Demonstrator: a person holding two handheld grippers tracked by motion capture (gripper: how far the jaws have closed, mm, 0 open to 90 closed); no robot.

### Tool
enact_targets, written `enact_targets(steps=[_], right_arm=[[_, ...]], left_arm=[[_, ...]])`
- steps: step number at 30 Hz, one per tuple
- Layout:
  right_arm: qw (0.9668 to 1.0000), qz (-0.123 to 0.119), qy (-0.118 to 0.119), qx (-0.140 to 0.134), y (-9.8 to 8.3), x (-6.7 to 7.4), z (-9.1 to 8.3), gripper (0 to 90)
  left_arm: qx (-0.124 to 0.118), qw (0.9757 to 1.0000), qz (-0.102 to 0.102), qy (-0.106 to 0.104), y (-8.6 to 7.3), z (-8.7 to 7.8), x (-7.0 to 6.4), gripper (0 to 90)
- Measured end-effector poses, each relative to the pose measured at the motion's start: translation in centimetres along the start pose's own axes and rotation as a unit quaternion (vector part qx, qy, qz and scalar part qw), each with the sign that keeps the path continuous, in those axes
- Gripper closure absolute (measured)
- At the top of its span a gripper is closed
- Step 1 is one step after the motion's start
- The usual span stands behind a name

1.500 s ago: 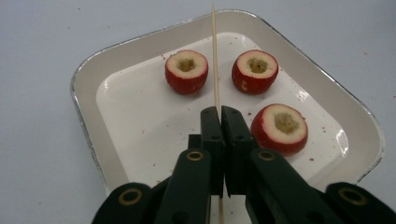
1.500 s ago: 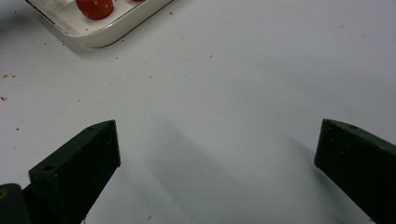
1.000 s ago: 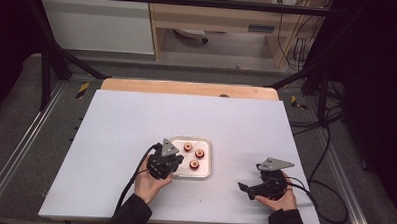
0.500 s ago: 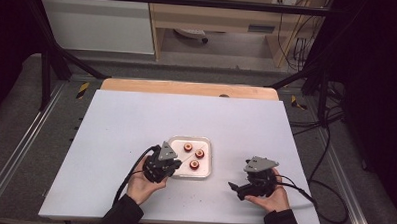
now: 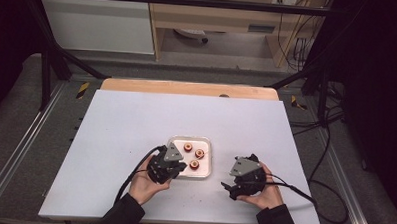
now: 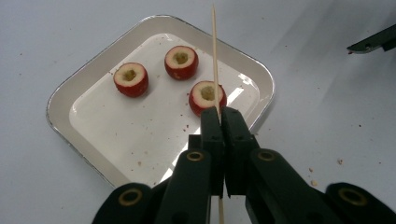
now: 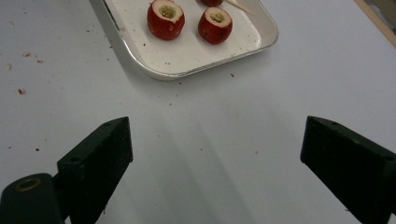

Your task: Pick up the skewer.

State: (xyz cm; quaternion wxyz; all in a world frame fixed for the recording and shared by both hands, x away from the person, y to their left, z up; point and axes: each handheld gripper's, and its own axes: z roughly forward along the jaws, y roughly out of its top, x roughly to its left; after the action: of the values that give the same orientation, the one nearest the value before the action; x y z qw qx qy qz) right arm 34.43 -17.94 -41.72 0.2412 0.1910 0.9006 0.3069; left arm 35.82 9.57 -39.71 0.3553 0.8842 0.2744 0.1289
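Two grippers: left gripper (image 6: pixel 219 116) clamping skewer (image 6: pixel 215 56), right gripper (image 7: pixel 215 154) wide apart.

In the high view the worktop (image 5: pixel 136 125) takes up the middle of the frame. A tray (image 5: pixel 206 142) sits on it, just below centre. Three cored fruits (image 5: pixel 194 165) lie in the tray: two toward its upper edge, one lower. The left hand-held gripper (image 5: pixel 177 167) is at the tray's lower left corner, over its rim. The right hand-held gripper (image 5: pixel 230 185) lies to the tray's right and lower, apart from it. A skewer (image 6: pixel 215 60) reaches from the left hand-held gripper across the tray, over the nearest fruit.
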Motion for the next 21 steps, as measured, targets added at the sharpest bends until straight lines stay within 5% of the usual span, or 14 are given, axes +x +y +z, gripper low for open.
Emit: enact_targets(steps=[10, 21], right_arm=[[0.9972, -0.074, -0.013, 0.003, 1.0, 0.5, -0.1, 18.0], [0.9836, -0.180, -0.019, -0.005, 1.2, 1.0, 0.2, 37.4]], left_arm=[[0.011, 0.9995, 0.023, -0.019, 1.2, 0.8, -1.3, 88.7], [0.032, 0.9974, 0.053, -0.037, 3.0, 2.3, -3.1, 88.7]])
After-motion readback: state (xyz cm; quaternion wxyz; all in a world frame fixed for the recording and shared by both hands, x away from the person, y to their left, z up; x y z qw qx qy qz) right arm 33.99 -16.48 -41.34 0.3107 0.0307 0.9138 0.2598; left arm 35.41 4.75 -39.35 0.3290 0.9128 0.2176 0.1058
